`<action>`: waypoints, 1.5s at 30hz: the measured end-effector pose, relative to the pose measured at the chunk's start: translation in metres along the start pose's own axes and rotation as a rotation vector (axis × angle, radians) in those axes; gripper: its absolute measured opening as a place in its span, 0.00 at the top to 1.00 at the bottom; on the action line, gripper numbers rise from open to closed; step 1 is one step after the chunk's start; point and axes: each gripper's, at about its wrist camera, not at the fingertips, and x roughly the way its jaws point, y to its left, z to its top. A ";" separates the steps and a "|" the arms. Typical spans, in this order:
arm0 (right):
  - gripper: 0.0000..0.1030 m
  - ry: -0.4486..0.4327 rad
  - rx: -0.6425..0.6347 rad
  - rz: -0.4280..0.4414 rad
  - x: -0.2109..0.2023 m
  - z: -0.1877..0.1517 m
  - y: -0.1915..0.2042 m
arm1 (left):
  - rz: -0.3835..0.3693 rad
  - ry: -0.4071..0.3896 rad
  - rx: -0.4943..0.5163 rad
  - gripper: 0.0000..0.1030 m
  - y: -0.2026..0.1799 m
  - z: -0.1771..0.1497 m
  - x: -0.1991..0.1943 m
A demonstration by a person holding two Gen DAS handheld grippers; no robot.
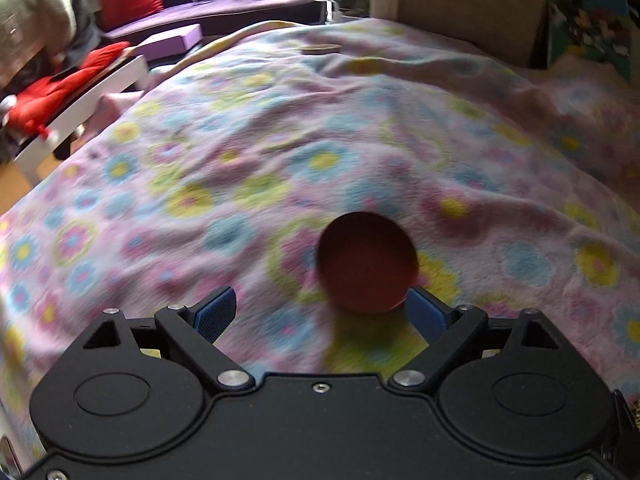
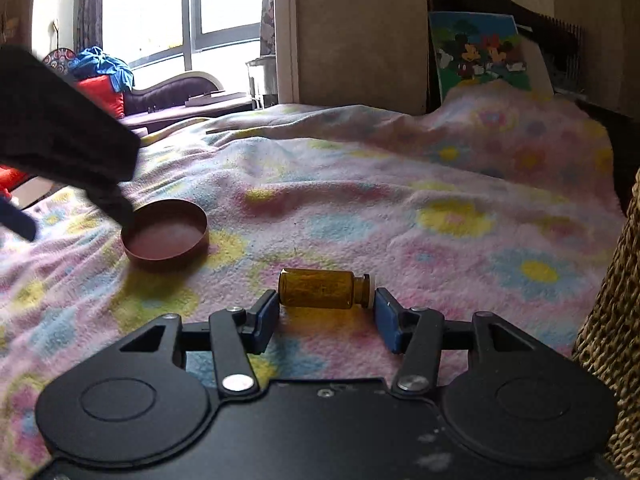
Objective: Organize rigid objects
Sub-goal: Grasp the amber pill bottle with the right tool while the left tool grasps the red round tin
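Note:
A shallow round brown tin lid lies open side up on the flowered blanket. My left gripper is open just behind it, its right fingertip close to the lid's rim; nothing is held. In the right wrist view the same lid lies at left with the left gripper's dark body over its edge. A small amber glass bottle lies on its side between the open fingers of my right gripper; whether the pads touch its ends is unclear.
A flat round object lies at the blanket's far edge. A woven basket stands at the right. A cartoon picture board leans behind the bed. A white bench with red cloth is at the left.

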 end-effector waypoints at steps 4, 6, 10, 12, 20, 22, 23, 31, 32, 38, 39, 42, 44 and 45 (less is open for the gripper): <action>0.50 -0.009 0.019 0.016 -0.004 -0.002 -0.003 | 0.016 0.037 0.015 0.12 -0.008 0.007 0.023; 0.50 -0.012 0.025 0.022 -0.004 -0.002 -0.004 | 0.015 0.059 0.007 0.12 -0.009 0.008 0.033; 0.50 -0.016 0.037 0.032 -0.004 -0.002 -0.006 | 0.056 0.055 0.075 0.12 -0.024 0.009 0.044; 0.50 -0.017 0.043 0.037 -0.004 -0.003 -0.007 | 0.082 0.049 0.119 0.12 -0.032 0.010 0.047; 0.50 -0.020 0.053 0.043 -0.005 -0.003 -0.009 | 0.080 0.062 0.122 0.08 -0.037 0.015 0.058; 0.50 -0.019 0.052 0.041 -0.005 -0.003 -0.009 | 0.080 0.058 0.122 0.06 -0.036 0.014 0.060; 0.50 -0.019 0.051 0.040 -0.004 -0.003 -0.009 | 0.081 0.056 0.122 0.05 -0.035 0.014 0.060; 0.50 -0.015 0.043 0.033 -0.003 -0.003 -0.007 | 0.069 -0.005 0.100 0.06 -0.037 0.009 0.046; 0.50 -0.015 0.043 0.032 -0.003 -0.003 -0.007 | 0.079 -0.016 0.112 0.06 -0.040 0.008 0.044; 0.50 -0.013 0.037 0.029 -0.004 -0.002 -0.006 | 0.110 -0.027 0.156 0.05 -0.051 0.002 0.046; 0.50 -0.013 0.036 0.027 -0.004 -0.002 -0.006 | 0.102 -0.020 0.159 0.05 -0.051 0.002 0.048; 0.50 -0.012 0.037 0.026 -0.004 -0.002 -0.006 | 0.102 -0.037 0.143 0.06 -0.050 0.004 0.044; 0.50 -0.012 0.035 0.024 -0.004 -0.002 -0.005 | 0.079 -0.041 0.131 0.05 -0.050 0.005 0.040; 0.50 -0.012 0.035 0.024 -0.004 -0.002 -0.005 | 0.079 -0.052 0.123 0.05 -0.050 0.006 0.038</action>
